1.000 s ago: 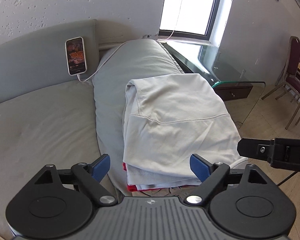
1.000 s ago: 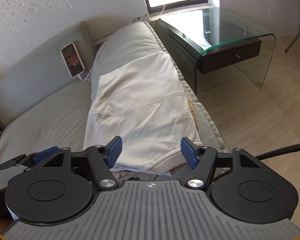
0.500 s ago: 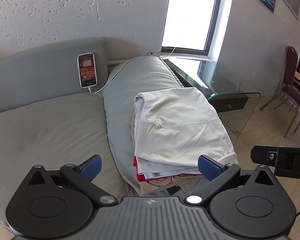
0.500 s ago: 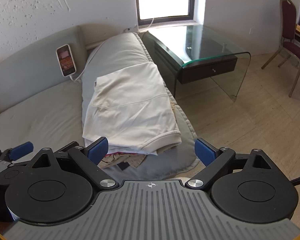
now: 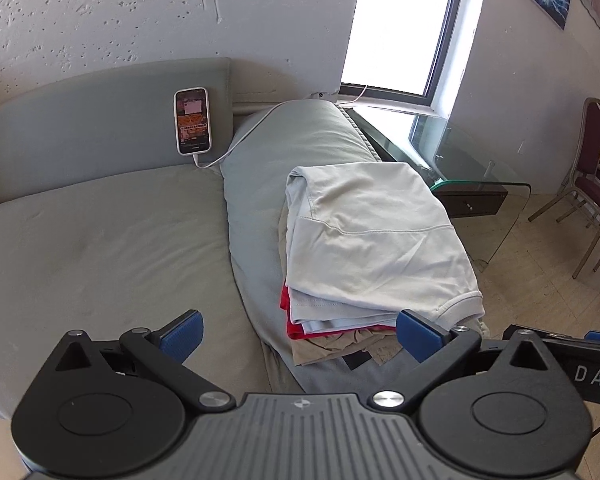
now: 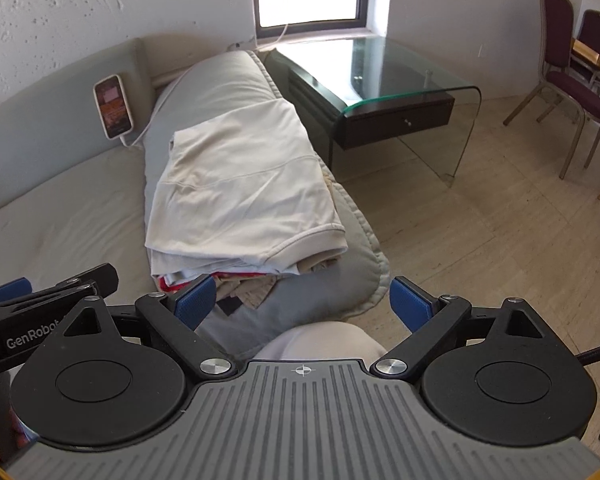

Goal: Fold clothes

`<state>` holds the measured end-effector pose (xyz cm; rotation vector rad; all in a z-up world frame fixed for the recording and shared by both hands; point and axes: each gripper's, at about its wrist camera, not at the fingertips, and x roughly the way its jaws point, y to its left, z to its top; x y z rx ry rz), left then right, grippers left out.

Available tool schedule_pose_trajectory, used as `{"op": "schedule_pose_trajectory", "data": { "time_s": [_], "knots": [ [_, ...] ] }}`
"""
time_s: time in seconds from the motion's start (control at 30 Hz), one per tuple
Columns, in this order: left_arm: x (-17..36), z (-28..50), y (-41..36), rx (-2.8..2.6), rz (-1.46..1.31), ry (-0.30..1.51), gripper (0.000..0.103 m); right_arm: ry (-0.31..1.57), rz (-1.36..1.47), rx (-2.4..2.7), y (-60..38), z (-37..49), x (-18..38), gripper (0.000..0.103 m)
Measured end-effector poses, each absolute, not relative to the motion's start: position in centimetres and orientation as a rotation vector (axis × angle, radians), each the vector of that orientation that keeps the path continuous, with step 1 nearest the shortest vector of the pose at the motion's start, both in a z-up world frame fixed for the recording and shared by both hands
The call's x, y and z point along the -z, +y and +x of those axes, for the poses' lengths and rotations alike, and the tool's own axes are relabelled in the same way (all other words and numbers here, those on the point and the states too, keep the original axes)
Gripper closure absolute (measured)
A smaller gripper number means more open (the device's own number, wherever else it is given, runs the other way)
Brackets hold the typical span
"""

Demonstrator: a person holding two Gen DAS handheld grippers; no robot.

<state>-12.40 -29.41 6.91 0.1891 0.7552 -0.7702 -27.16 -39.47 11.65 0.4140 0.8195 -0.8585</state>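
Observation:
A stack of folded clothes lies on the sofa's grey armrest cushion (image 5: pixel 268 184). On top is a folded off-white shirt (image 5: pixel 372 236), which also shows in the right wrist view (image 6: pixel 240 188). Below it are a red garment (image 5: pixel 296 326) and a crumpled tan one (image 5: pixel 332 346). My left gripper (image 5: pixel 298 338) is open and empty, held back from the stack's near end. My right gripper (image 6: pixel 302 302) is open and empty, also short of the stack. Its body shows at the lower right of the left wrist view (image 5: pixel 560 360).
A phone (image 5: pixel 193 121) on a white cable leans against the sofa back. A glass side table (image 6: pixel 380 76) with a dark drawer stands right of the armrest. Maroon chairs (image 6: pixel 572 80) stand at the far right on the tiled floor (image 6: pixel 480 248). The sofa seat (image 5: pixel 100 248) lies left.
Both grippers have pulled back and up from the stack, and their jaws have opened wider. The folded shirt stays on top of the stack.

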Motion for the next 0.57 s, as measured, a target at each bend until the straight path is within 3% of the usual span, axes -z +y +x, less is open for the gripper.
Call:
{"op": "schedule_pose_trajectory", "data": {
  "time_s": [0.57],
  "knots": [
    [-5.3,-12.8,-31.5,0.773,0.252,0.778,0.001,0.852,0.359,0.91,-40.2,-27.4,-10.1,0.009]
  ]
}}
